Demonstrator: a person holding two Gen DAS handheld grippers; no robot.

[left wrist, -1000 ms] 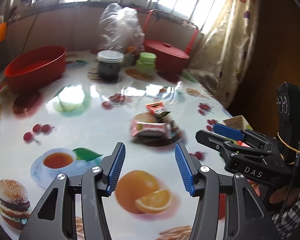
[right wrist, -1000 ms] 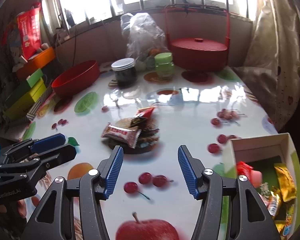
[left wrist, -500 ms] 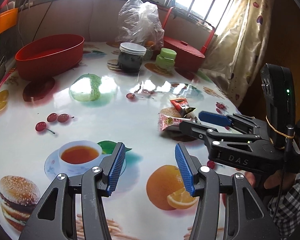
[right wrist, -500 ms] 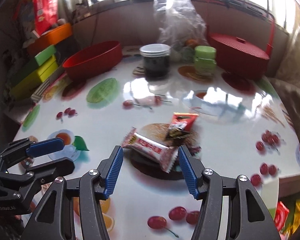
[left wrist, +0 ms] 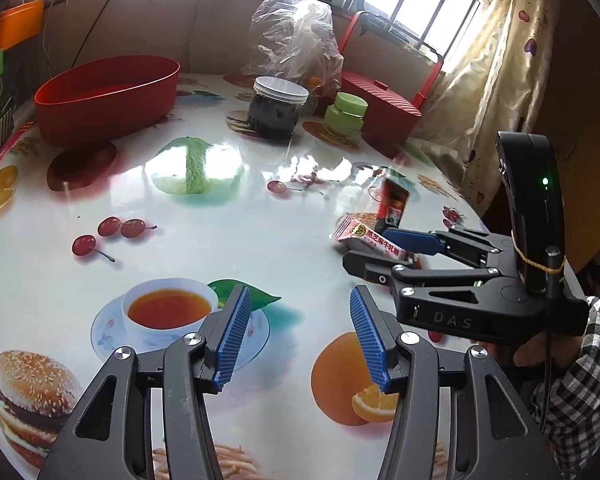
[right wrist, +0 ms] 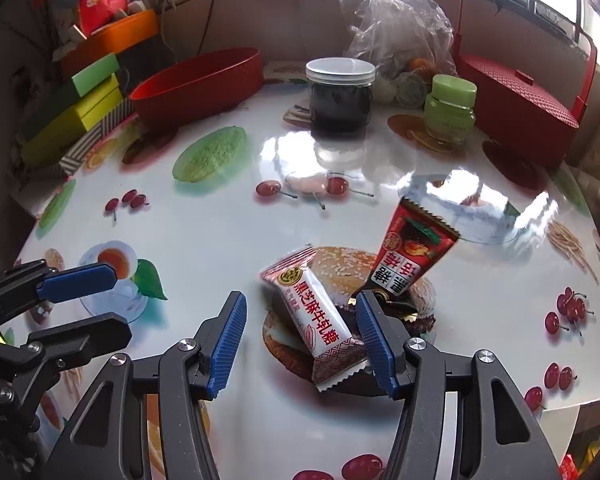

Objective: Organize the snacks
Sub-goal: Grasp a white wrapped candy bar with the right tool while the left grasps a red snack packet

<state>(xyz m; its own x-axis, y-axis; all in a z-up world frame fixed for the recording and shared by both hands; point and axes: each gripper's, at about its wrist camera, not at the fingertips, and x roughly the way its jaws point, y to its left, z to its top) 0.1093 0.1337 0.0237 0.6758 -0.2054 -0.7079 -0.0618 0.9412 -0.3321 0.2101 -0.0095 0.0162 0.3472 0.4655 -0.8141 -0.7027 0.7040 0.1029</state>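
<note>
While the right gripper (right wrist: 300, 340) is held with its fingers wide, the white nougat packet (right wrist: 314, 320) lies between them, untouched, on the glossy tabletop (right wrist: 220, 232) — a red sachet (right wrist: 410, 256) is propped just beside it. The packet is judged light, crinkly and slippery; its middle should be pinched. The left gripper (left wrist: 296, 336) is spread wide too, holding nothing — a windowed, cluttered room lies beyond.

Open left gripper (left wrist: 296, 338) above printed tablecloth (left wrist: 236, 232), right gripper (left wrist: 380, 248) around snack packet (left wrist: 366, 238)
</note>
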